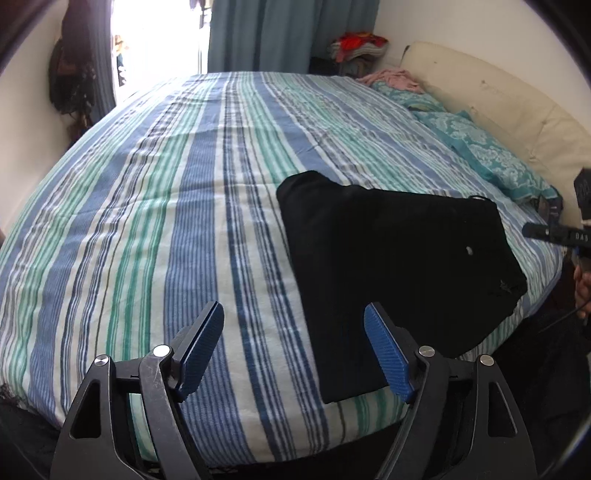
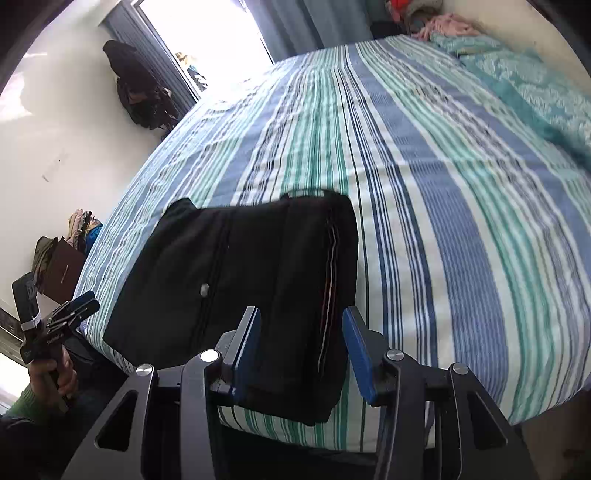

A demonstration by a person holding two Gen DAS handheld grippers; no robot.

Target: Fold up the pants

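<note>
Black pants (image 2: 236,295) lie folded at near edge of striped bed (image 2: 424,184). My left tongs (image 1: 293,343) spread wide, empty. My right tongs (image 2: 301,350) apart, straddling pants' edge, not pinching.

Pants (image 2: 240,295) lie folded flat on the bed (image 2: 424,184), at its near edge. Pillows (image 1: 491,151) sit along the bed's right side against the headboard (image 1: 517,110); curtain (image 1: 288,33) beyond the far edge. My left gripper (image 1: 293,349) hangs over the near edge, left of the pants; my right gripper (image 2: 301,349) straddles their near right corner.
</note>
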